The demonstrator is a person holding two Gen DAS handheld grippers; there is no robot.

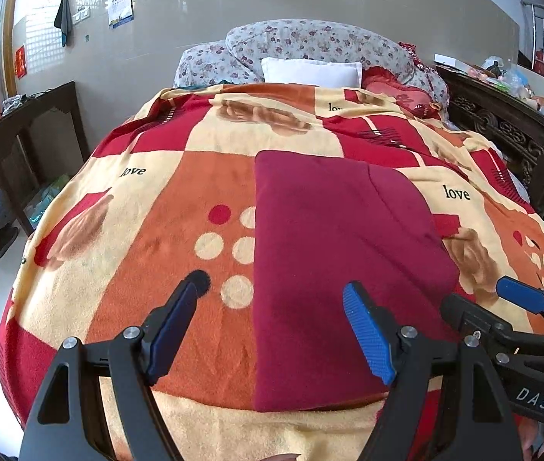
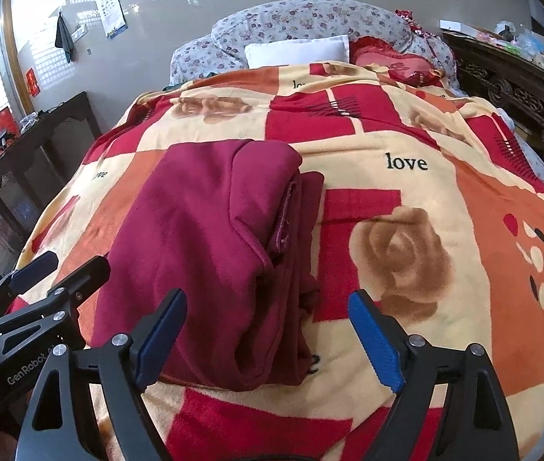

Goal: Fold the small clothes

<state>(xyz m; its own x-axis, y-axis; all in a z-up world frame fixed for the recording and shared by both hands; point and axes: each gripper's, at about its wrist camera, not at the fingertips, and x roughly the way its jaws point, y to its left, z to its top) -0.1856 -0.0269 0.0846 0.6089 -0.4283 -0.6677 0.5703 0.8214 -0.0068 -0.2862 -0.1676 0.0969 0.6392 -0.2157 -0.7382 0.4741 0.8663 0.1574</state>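
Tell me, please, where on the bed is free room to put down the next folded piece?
Free: the blanket right of the folded maroon garment, around the brown rose print, and the orange patch with dots on its left. Crowded: the head end, with the white pillow, floral quilt and red cushion.

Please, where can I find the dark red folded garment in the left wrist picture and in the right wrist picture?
Left wrist: dark red garment at centre, slightly right.
Right wrist: the garment left of centre.
Shared landmark: white pillow at the bed's far end.

Folded garment (image 2: 202, 253) on blanket (image 2: 444, 199); pillows (image 2: 298, 50) behind.
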